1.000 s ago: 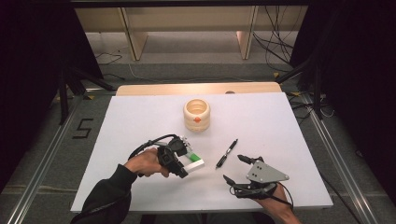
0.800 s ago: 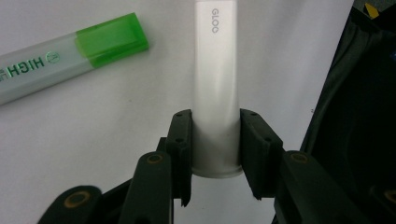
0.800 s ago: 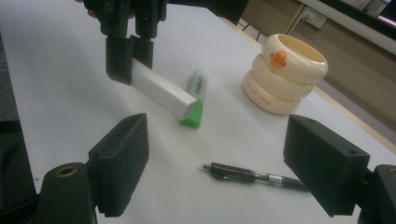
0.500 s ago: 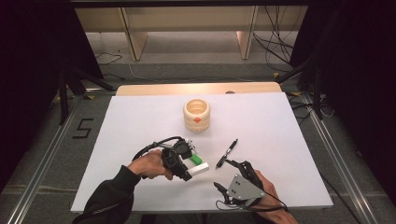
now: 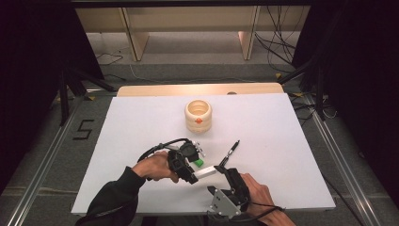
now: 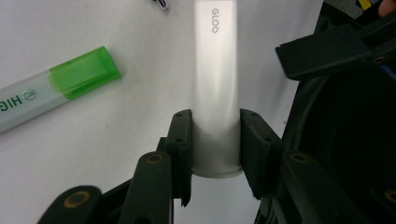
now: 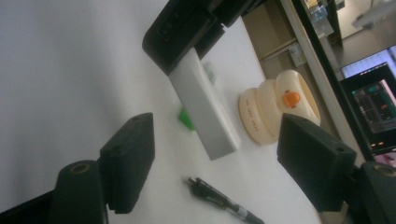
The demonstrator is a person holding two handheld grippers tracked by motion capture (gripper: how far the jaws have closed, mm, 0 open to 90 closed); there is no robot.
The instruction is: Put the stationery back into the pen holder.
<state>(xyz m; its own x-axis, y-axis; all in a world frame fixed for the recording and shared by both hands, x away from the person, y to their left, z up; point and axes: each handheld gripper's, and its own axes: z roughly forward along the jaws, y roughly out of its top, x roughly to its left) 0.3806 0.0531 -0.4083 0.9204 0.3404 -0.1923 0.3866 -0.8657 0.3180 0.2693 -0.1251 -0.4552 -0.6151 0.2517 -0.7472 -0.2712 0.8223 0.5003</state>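
White glue stick (image 6: 216, 88) marked GLOO, clamped in left hand-held gripper (image 6: 215, 140), right hand-held gripper (image 7: 215, 158) jaws apart, closing.

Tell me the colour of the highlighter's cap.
Bright translucent green; the highlighter's cap shows best in the left gripper view, lying on the white table.

We seem to be in a lab: a white-covered table (image 5: 141, 122) ringed by black curtains (image 5: 37, 56), metal floor rails (image 5: 44, 160), loose cables (image 5: 277, 52) on the floor, and a lit monitor (image 7: 373, 112) off to one side.
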